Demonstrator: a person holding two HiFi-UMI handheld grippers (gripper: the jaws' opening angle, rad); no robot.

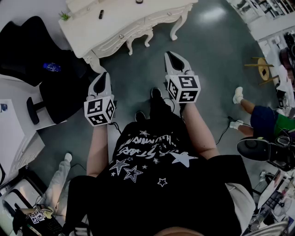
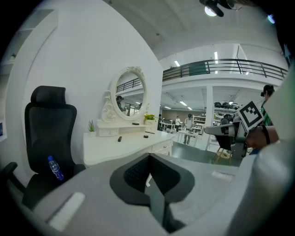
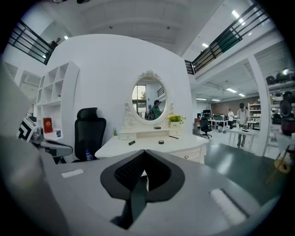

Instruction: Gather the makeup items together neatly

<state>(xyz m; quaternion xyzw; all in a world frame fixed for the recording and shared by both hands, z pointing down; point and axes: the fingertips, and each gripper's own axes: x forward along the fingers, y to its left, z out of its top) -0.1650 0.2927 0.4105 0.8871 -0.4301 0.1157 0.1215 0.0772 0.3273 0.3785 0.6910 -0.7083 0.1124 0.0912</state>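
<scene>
The dressing tabletop (image 1: 117, 25) is standing ahead, well apart from both tools. Dark makeup items (image 1: 101, 14) are lying scattered on it. The left hand-held gripper (image 1: 103, 79), apparently nearer, and right hand-held gripper (image 1: 174, 59) are carrying nothing, jaws closed.

the left gripper (image 2: 150, 162) has its jaws together, with nothing between them. far beyond them stands a white dressing table (image 2: 108, 150) with an oval mirror (image 2: 131, 94), and a few small dark items (image 2: 120, 138) lie on top. left of the table is a black office chair (image 2: 48, 131) with a blue bottle (image 2: 55, 168) on its seat. the right gripper (image 2: 212, 131) shows at the right.
</scene>
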